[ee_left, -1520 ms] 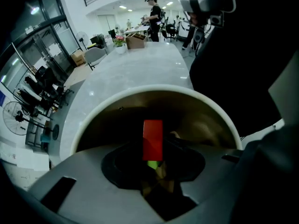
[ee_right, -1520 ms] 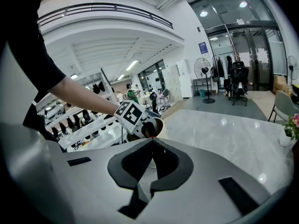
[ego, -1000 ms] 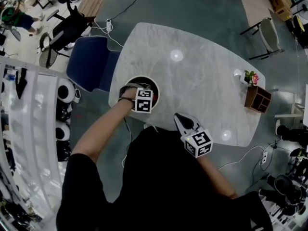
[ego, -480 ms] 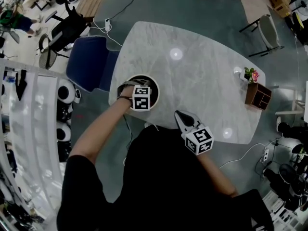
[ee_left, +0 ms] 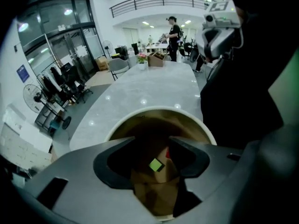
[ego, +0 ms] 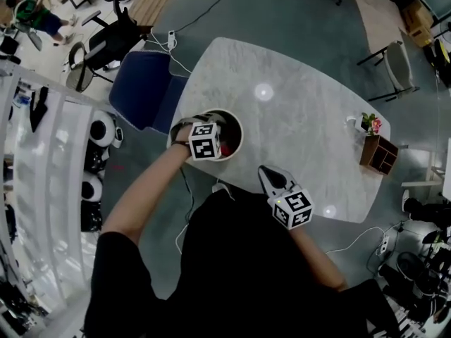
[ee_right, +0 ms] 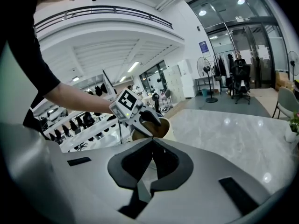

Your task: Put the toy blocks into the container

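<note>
black clothing [ego: 239, 259] of the person fills the nearest part of the head view. just beyond it, the right gripper [ee_right: 153, 141] hangs over the near edge of the counter [ego: 303, 118], pointing forward and slightly down. its jaws are closed tip to tip with nothing between them. it stands well apart from the container [ego: 238, 127].

the left gripper [ee_left: 152, 143] is positioned directly above the mouth of the container, pointing steeply down into it. its jaws have just been opening and stand wide apart; no pad presses on anything. through the gap between the jaws a green block [ee_left: 156, 165] shows lower down inside the container, touching neither jaw. whether the green block rests on the bottom cannot be told. a red block [ee_left: 167, 153] lies just beside it, partly hidden behind one jaw.

the container is round, with a pale rim and a brown interior. it stands upright near the counter's left edge, close to the person. a blue chair [ego: 144, 90] stands beside that edge, beyond the container. at the far right end of the counter sits a wooden box [ego: 378, 153] with a small pot of flowers [ego: 368, 115] just beside it. further off, another person [ee_left: 174, 31] stands beyond the counter's end.
</note>
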A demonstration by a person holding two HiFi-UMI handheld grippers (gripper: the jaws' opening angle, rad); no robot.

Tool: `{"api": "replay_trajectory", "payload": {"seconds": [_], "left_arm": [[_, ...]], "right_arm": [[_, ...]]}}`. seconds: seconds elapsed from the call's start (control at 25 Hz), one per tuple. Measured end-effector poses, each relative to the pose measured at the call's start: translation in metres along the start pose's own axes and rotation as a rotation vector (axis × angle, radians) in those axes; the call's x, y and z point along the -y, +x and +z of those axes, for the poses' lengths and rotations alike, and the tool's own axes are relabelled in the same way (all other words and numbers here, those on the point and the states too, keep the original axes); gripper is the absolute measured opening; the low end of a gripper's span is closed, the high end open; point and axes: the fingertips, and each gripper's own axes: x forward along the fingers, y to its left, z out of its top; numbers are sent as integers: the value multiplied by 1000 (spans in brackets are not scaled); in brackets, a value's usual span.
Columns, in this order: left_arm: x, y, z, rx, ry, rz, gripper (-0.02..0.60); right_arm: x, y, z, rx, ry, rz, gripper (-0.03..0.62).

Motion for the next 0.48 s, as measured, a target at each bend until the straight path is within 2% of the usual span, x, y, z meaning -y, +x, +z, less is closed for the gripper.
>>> {"api": "replay_trajectory", "payload": {"seconds": [0.16,0.32,0.48], "left_arm": [[3,-30,3,102,-128,49,216],[13,-59,2,200,-217,103,216],[27,-94,7,392,-383,141,216]], "right_arm": [[-14,-1,-3,-9,-29,23,0],[-26,-12,-5,-22,-64,16,0],[-25,-30,-6,-36,-66,-26,0]]}}
